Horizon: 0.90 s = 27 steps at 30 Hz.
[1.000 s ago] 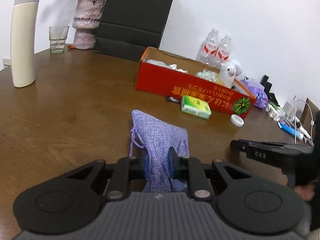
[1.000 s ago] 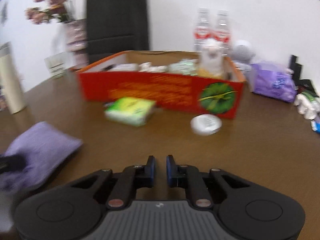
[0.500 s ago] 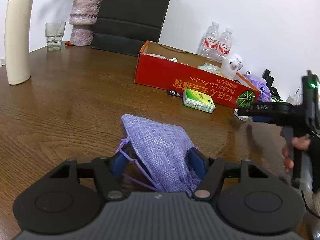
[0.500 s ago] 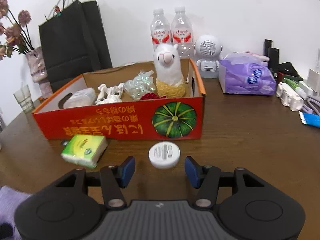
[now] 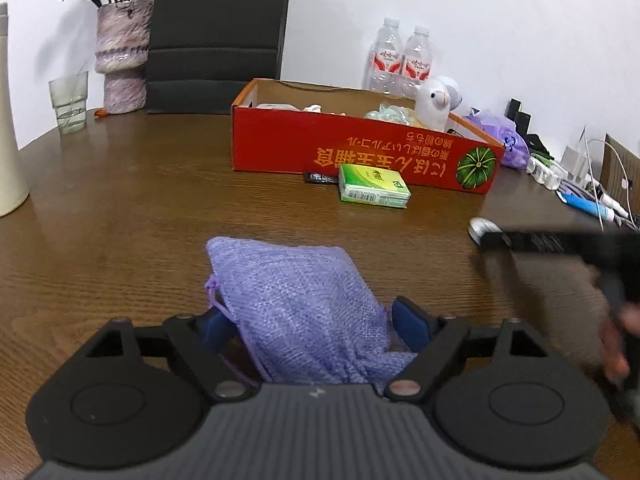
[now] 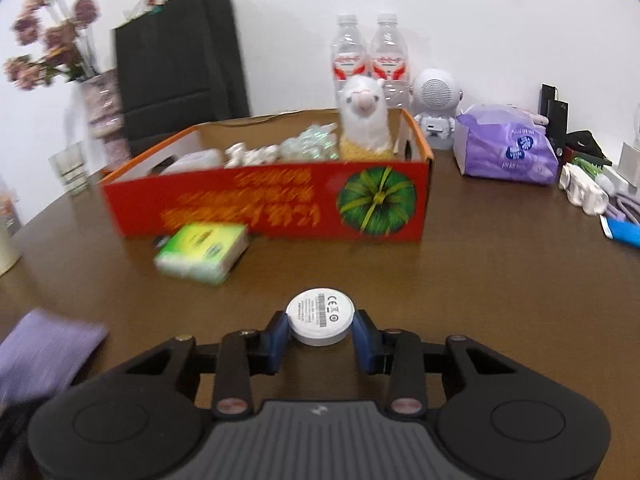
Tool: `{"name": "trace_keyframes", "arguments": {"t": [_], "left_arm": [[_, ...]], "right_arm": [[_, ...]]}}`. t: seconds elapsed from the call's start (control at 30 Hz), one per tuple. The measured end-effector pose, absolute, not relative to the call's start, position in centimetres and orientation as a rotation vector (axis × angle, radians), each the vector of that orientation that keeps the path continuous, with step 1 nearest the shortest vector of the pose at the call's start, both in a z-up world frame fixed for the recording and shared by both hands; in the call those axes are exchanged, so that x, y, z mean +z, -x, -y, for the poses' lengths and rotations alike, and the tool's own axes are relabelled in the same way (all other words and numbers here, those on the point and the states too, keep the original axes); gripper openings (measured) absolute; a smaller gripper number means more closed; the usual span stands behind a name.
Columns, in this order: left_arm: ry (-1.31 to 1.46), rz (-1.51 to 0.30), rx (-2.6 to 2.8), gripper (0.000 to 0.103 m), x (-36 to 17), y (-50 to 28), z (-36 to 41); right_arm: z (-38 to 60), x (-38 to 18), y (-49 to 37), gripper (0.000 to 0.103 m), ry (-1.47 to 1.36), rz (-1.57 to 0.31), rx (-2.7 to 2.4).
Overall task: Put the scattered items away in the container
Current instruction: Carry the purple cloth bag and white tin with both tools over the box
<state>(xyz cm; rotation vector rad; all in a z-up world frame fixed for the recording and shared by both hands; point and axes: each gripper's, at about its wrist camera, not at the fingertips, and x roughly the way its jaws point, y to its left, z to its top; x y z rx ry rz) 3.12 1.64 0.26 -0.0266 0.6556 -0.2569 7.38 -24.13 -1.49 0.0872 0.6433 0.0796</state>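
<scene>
A purple cloth pouch (image 5: 304,304) lies on the brown table between the open fingers of my left gripper (image 5: 316,324); it also shows in the right wrist view (image 6: 44,356). A white round disc (image 6: 321,315) sits between the pads of my right gripper (image 6: 321,336), whose jaws flank it closely; contact is unclear. The disc also shows in the left wrist view (image 5: 482,227). The red cardboard box (image 6: 280,204) (image 5: 360,152) holds a white alpaca toy (image 6: 364,120) and other items. A green tissue pack (image 6: 202,252) (image 5: 374,188) and a small black item (image 5: 320,178) lie before the box.
A cream bottle (image 5: 8,120), a glass (image 5: 72,100) and a flower vase (image 5: 122,56) stand at the left. Water bottles (image 6: 368,60), a white speaker (image 6: 436,100), a purple tissue bag (image 6: 506,148) and cables (image 5: 580,184) crowd the right back.
My left gripper opened, releasing the pouch onto the table. My right gripper opened and moved forward, so the white disc now sits between its pads.
</scene>
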Motion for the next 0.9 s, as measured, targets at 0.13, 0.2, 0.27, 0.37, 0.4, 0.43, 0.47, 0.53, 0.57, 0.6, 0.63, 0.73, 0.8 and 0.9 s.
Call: {"name": "trace_keyframes", "arguments": {"t": [0.13,0.2,0.27,0.37,0.4,0.43,0.47,0.53,0.57,0.6,0.63,0.73,0.8,0.9], "left_arm": [[0.002,-0.646,-0.262,0.057,0.3,-3.0,-1.4],[-0.009,-0.643,-0.264,0.046,0.3,-2.7,-1.2],[-0.001,-0.637,-0.266,0.041,0.5,-2.0,-1.3],[-0.002,-0.638,-0.277,0.042,0.7,-0.6,-1.4],[-0.004,-0.638,-0.278,0.045,0.7,-0.1,-1.5],[-0.01,-0.638,-0.282,0.047,0.8,0.2,-1.6],[-0.019,-0.637,-0.287,0.055,0.7,0.6,-1.6],[-0.038,-0.633,-0.294,0.067,0.6,0.8,-1.5],[-0.042,-0.634,-0.292,0.071,0.6,0.7,-1.4],[-0.044,-0.639,-0.291,0.074,0.5,0.5,-1.4],[-0.045,-0.646,-0.288,0.075,0.4,0.2,-1.3],[-0.056,-0.647,-0.279,0.064,0.2,-0.1,-1.2],[-0.067,-0.631,-0.283,0.046,0.3,0.1,-1.2],[-0.058,-0.624,-0.283,0.042,0.5,0.3,-1.5]], "right_arm": [[23.0,-1.5,-1.9,0.034,-0.063,-0.643,0.123],[22.8,-1.5,0.1,0.034,-0.078,-0.64,0.137],[22.5,-1.4,1.6,0.035,-0.092,-0.637,0.152],[22.2,-1.1,3.2,0.035,-0.065,-0.612,0.149],[22.1,-1.0,3.6,0.035,-0.061,-0.607,0.15],[22.2,-0.9,3.9,0.038,-0.063,-0.606,0.152],[22.2,-1.0,4.0,0.043,-0.067,-0.609,0.156],[22.2,-1.2,4.1,0.047,-0.071,-0.61,0.16],[22.1,-1.3,4.0,0.048,-0.07,-0.611,0.158],[22.1,-1.4,3.7,0.049,-0.066,-0.617,0.155],[22.0,-1.4,3.4,0.051,-0.066,-0.622,0.154],[22.0,-1.6,2.2,0.051,-0.075,-0.634,0.148],[22.0,-1.7,1.7,0.051,-0.074,-0.636,0.139],[21.6,-1.8,1.4,0.05,-0.054,-0.636,0.131]]}}
